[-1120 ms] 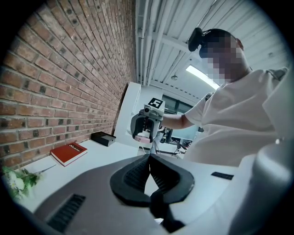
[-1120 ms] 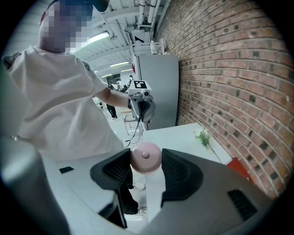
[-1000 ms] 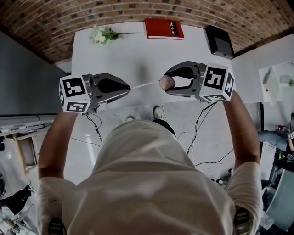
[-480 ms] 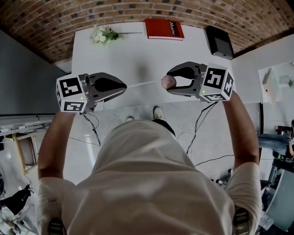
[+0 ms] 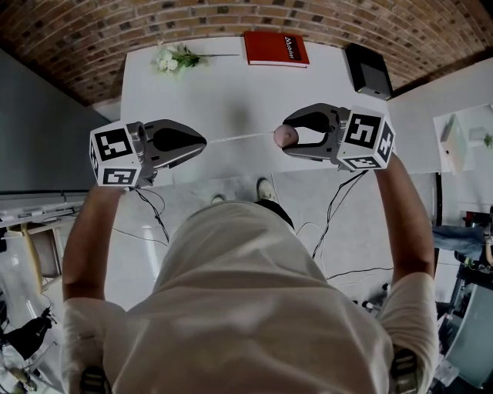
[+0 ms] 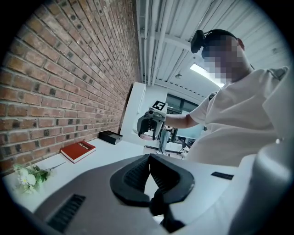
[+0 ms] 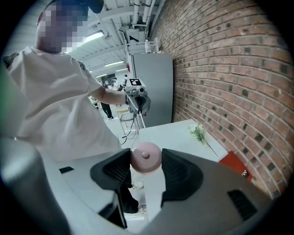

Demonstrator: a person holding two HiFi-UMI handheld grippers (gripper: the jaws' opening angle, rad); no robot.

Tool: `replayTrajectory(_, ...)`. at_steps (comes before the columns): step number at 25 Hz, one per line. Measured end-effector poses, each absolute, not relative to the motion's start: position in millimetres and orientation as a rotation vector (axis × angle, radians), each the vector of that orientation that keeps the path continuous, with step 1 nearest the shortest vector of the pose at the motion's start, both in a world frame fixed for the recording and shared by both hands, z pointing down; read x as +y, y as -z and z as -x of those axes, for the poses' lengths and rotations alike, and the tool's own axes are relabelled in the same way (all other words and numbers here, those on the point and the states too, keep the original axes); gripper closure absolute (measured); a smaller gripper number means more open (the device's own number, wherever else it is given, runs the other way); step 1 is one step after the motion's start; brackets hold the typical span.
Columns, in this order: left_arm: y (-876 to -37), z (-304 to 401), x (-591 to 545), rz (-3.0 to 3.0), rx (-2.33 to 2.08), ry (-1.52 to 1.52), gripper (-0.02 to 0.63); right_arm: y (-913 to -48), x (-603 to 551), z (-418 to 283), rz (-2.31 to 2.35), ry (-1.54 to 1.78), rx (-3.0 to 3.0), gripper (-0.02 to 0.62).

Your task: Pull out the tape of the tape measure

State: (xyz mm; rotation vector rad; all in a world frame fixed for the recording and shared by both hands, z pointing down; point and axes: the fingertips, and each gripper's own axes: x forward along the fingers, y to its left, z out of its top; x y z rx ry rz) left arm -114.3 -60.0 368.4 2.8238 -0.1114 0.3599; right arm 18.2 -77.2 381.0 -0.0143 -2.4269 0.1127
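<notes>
Pink round tape measure, held in the air over the near edge of the white table, right of centre. The right gripper clamps it from both sides, jaws wide apart with a pad pressed on each flank of the case. A thin pale tape runs from the case leftward, drawn out in a nearly straight line to the left gripper. That gripper's jaws are closed tip to tip, pinching the tape's end. The two grippers face each other, well apart. At the far edge of the table lie white flowers on the left, a red book in the middle and a black box at the right corner; a brick wall stands beyond
</notes>
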Motion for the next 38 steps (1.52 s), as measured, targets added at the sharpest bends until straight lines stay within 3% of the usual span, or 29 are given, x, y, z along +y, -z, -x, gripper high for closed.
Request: replayTrajectory(38, -374.7, 130.3, -72.3, -2.808, -0.175, -0.383, 0.607, -388.3, -88.0, -43.6, -0.051, -0.134, -2.402, 0.376)
